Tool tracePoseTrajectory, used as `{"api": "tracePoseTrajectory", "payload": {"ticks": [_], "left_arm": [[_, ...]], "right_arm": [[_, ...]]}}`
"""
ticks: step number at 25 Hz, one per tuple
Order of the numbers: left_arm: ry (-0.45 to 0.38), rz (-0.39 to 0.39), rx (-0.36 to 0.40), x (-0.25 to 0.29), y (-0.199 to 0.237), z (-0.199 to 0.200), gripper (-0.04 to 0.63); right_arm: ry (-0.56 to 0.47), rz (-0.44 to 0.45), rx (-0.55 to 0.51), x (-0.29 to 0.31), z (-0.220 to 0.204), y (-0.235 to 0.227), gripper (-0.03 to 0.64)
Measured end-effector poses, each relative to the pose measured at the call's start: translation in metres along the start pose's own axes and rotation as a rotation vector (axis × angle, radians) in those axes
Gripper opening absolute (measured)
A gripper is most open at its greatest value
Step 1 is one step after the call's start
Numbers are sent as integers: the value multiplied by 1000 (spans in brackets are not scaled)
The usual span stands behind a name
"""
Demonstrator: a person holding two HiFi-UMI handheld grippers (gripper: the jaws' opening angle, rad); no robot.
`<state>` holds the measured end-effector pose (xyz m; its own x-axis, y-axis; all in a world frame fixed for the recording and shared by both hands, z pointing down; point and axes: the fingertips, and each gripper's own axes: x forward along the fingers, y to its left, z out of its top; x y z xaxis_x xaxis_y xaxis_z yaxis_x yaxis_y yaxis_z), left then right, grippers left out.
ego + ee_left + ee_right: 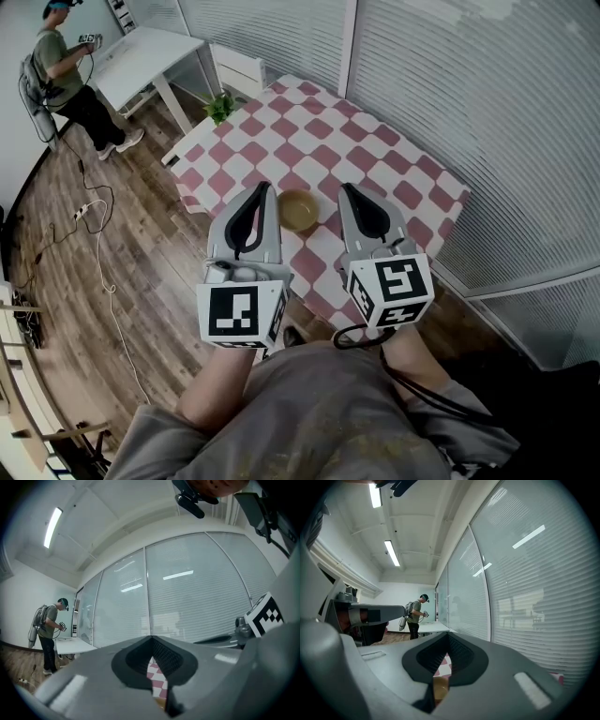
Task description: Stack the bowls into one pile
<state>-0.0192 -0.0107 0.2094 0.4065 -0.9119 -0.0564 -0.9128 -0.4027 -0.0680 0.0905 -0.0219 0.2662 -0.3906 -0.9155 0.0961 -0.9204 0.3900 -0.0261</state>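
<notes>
At the centre of the head view, a tan, round bowl [298,210] sits on the counter [375,150], which is covered with a red-and-white checked cloth. The bowl lies between the tips of the left tool [262,187] and the right tool [347,187], just below them in the frame. Both tools have their jaws closed together on nothing. A person [66,75] stands at the upper left.

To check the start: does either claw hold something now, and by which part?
Nothing is held: the left claw and the right claw are shut and empty.
</notes>
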Motion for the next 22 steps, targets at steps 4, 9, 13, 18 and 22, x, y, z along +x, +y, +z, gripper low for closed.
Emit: {"api": "tracePoseTrajectory", "payload": {"ticks": [4, 9, 13, 18, 22], "left_arm": [[-6, -5, 0, -1, 1, 0, 0], [-8, -8, -5, -2, 3, -2, 0], [-12, -7, -15, -5, 6, -3, 0], [-14, -7, -30, -6, 8, -6, 0], [-15, -6, -43, -6, 9, -7, 0]], "right_arm": [[-5, -2, -6, 0, 3, 2, 26], [-3, -5, -14, 0, 2, 4, 26], [1, -1, -25, 0, 2, 9, 26], [3, 0, -37, -1, 0, 11, 26], [7, 3, -48, 0, 0, 13, 26]]}}
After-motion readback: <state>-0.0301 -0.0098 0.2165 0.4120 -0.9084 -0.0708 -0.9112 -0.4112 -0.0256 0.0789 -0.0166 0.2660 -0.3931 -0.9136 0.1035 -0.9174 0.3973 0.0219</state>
